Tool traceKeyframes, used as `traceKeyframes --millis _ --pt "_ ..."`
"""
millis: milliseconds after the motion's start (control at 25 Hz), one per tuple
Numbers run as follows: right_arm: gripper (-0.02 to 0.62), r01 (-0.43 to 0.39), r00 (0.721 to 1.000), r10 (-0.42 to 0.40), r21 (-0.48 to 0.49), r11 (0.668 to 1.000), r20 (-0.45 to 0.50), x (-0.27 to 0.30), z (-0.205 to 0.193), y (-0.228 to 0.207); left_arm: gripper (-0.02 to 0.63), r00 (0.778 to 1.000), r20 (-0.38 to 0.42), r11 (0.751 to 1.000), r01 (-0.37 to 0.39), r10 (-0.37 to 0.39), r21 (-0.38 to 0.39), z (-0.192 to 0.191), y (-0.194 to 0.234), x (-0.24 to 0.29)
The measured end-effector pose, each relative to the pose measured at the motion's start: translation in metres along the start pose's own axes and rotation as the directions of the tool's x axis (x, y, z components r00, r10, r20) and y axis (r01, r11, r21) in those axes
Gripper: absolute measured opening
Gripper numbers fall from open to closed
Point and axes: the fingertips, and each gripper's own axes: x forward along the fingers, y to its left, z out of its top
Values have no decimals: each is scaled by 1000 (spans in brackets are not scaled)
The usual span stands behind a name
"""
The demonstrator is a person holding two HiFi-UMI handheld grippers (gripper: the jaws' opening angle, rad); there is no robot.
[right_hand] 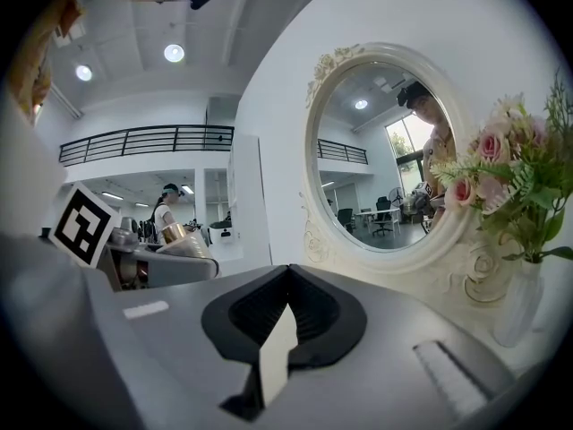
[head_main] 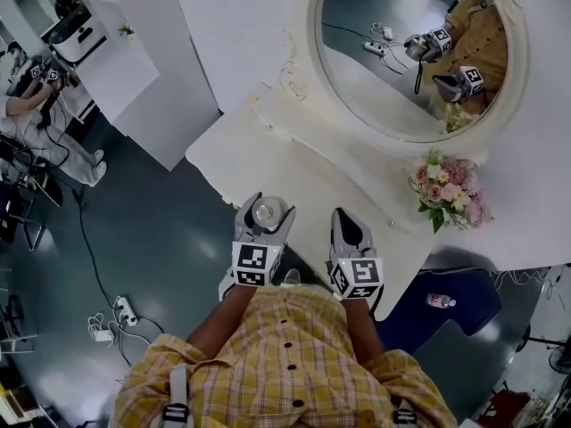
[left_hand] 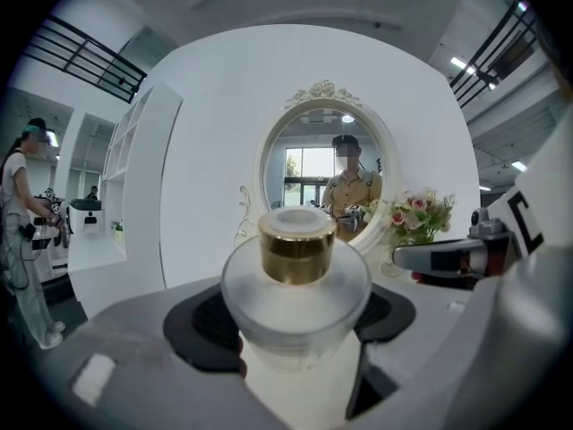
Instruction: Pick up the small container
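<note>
The small container point(left_hand: 295, 276) is a round frosted-glass jar with a gold collar and a white top. My left gripper point(left_hand: 295, 330) is shut on its body, one dark pad on each side. From above, the container point(head_main: 265, 211) sits between the jaws of the left gripper point(head_main: 263, 219), over the front part of the white vanity table point(head_main: 268, 154). Whether it rests on the table I cannot tell. My right gripper point(head_main: 348, 232) is just to its right, shut and holding nothing. The right gripper view shows the right gripper point(right_hand: 285, 316) with its pads together and the container point(right_hand: 179, 237) at the left.
A big oval mirror point(head_main: 410, 52) in an ornate white frame stands at the back of the table. A vase of pink flowers point(head_main: 446, 190) is at the right end. A bottle point(head_main: 441, 300) lies on a blue seat below. Cables and a power strip point(head_main: 114, 315) lie on the floor at left.
</note>
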Motion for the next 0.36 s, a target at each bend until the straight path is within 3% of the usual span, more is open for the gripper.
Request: traceKeyframes --millis 360 --pt "-3 -7 1000 7 3 1000 7 -4 4 0 344 1000 10 1000 0 0 -8 6 -5 -8"
